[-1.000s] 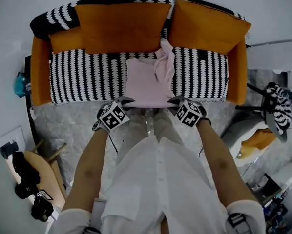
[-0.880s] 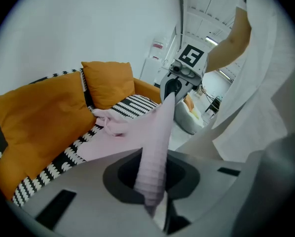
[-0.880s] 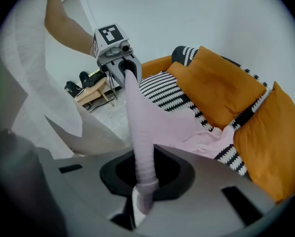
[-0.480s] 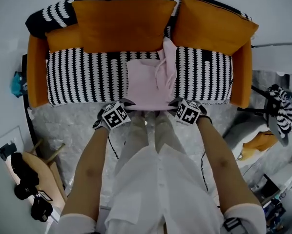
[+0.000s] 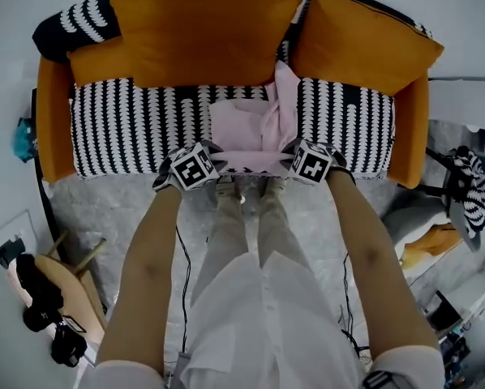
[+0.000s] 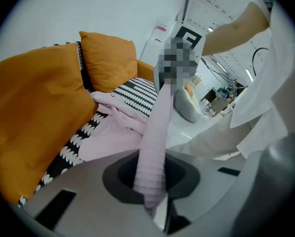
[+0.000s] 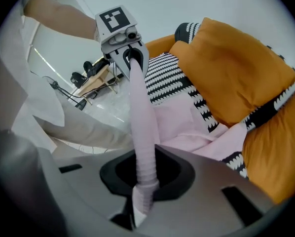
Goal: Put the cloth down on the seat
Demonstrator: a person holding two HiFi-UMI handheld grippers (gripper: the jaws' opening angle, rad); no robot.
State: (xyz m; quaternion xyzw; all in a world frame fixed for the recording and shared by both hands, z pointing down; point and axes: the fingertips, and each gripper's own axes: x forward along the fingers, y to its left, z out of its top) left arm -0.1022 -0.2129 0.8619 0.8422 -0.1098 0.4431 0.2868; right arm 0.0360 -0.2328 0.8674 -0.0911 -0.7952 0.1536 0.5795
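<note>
A pale pink cloth point(image 5: 246, 132) lies spread on the black-and-white striped seat point(image 5: 129, 128) of an orange sofa, one part bunched up towards the back cushions. Its near hem is stretched taut between my two grippers at the seat's front edge. My left gripper point(image 5: 214, 154) is shut on the hem's left corner, my right gripper point(image 5: 289, 156) on the right corner. In the left gripper view the ribbed pink hem point(image 6: 155, 147) runs out from between the jaws point(image 6: 152, 201). The right gripper view shows the same hem point(image 7: 140, 132) pinched at its jaws point(image 7: 145, 194).
Two orange cushions point(image 5: 202, 35) point(image 5: 364, 43) lean on the sofa back. Orange armrests point(image 5: 52, 120) point(image 5: 413, 136) close both seat ends. A person's legs and white shirt point(image 5: 263, 314) stand right in front. A wooden stool with black gear point(image 5: 48, 298) is at lower left, clutter at right.
Both grippers have moved forward with the hem over the seat's front edge. The cloth lies further up the seat and looks shorter.
</note>
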